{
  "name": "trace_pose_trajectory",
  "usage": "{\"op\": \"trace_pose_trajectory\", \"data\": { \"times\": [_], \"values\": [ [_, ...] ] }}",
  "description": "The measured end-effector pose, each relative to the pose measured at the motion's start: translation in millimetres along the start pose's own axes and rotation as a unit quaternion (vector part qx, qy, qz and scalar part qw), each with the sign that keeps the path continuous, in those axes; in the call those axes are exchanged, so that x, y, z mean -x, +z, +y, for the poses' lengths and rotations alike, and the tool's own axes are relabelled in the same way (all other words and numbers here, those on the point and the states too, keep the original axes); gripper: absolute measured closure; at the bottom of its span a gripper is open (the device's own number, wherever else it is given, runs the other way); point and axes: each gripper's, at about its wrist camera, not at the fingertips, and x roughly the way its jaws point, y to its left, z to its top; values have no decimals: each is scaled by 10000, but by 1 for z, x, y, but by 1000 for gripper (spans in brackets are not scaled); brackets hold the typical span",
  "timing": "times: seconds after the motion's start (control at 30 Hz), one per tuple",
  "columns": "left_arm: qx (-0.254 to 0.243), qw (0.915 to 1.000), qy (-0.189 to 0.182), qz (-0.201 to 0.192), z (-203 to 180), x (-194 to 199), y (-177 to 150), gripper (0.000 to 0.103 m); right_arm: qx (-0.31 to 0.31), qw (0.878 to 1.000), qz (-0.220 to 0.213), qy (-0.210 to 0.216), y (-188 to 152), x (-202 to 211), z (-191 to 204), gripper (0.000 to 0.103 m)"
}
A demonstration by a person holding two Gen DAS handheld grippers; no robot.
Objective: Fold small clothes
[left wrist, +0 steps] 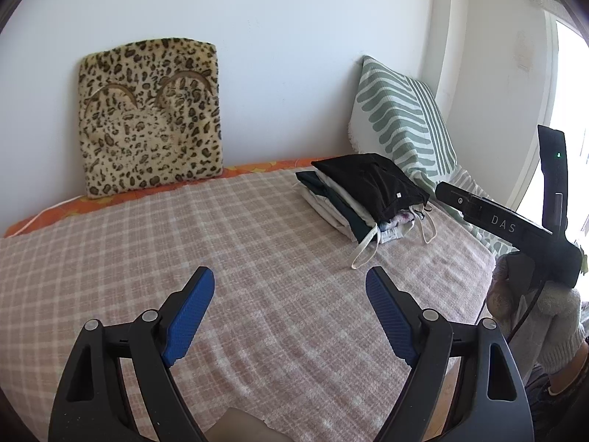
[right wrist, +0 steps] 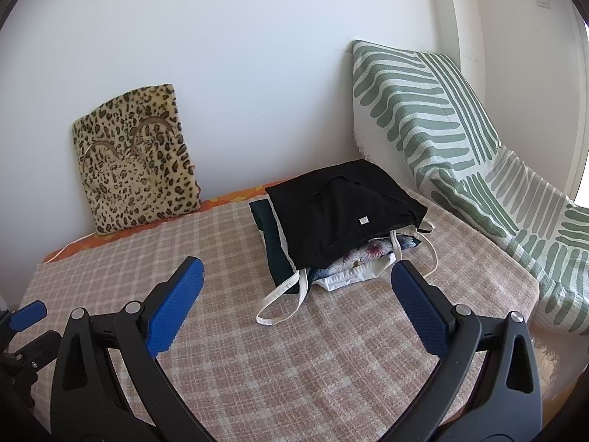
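Observation:
A stack of folded clothes lies on the checked blanket at the back right, near the wall. A black garment is on top, with dark green, white and floral pieces under it. White straps hang out over the blanket. My left gripper is open and empty above the blanket, well short of the stack. My right gripper is open and empty, just in front of the stack. The right gripper's body shows at the right of the left wrist view.
A leopard-print cushion leans on the white wall at the back left. A green-and-white striped pillow leans at the back right, and its cover runs along the bed's right edge. A bright window is at far right.

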Motion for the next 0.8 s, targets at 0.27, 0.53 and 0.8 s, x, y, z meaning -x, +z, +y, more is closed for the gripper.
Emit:
{"op": "trace_pose_trajectory", "data": {
  "times": [0.27,0.53,0.8],
  "values": [
    [-99,9999,76,26,1,-3,-5,19,-66,10000,-9,-2,0,-6,1,0],
    [-107,9999,85,76,4,-7,-6,18,-118,9999,10,-57,-1,-12,2,0],
    [-84,9999,83,70,4,-6,-6,18,-107,9999,23,-56,-3,-14,3,0]
  ]
}}
